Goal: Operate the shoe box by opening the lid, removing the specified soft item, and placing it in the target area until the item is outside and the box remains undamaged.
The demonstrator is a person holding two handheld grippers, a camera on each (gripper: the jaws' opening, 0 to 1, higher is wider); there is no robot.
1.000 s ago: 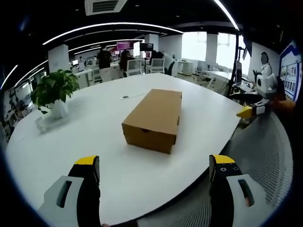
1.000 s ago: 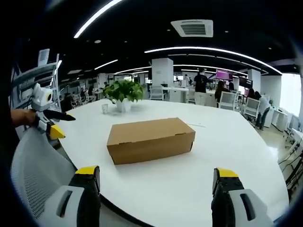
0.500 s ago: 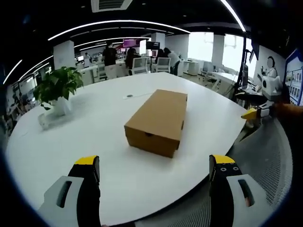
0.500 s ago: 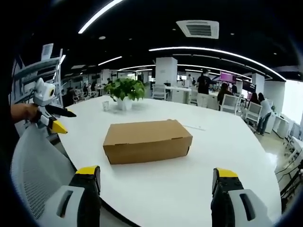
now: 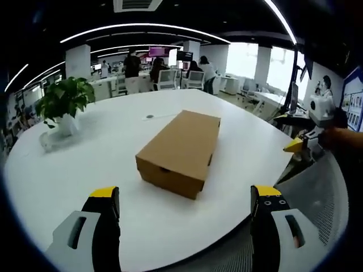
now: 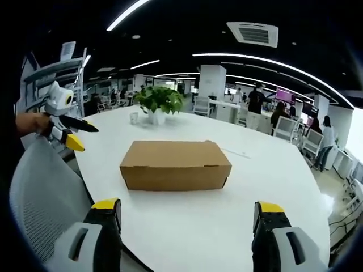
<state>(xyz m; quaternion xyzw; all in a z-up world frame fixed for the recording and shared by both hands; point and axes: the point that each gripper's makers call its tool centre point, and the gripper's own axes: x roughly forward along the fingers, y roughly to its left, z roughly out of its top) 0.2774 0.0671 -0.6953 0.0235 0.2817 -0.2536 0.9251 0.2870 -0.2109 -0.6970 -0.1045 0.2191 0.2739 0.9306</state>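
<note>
1. Both cameras are drifting closer to the box (image 5: 178, 150) than a second ago: in the left gripper view it is sitting larger and lower, and in the right gripper view it is lying more broadside, with its long face squarely toward the jaws.
2. Nothing on the table (image 5: 85, 164) is shifting, as far as I can judge; the box is keeping its place on the white top and its lid is lying shut, so the change is only the hands' approach.
3. For the task, this is reading as the run-up: the lid is not yet being lifted, and the soft item inside is hidden.
4. The left gripper (image 5: 185, 198) is holding its jaws wide apart, gripping nothing and touching nothing; the box is lying ahead of it, clear of both tips.
5. The right gripper (image 6: 186, 213) is likewise spread wide and carrying nothing, with the box ahead between the lines of its jaws but well short of contact.
6. A plant (image 5: 61, 105) is standing near the far edge, well apart from the box.
</note>
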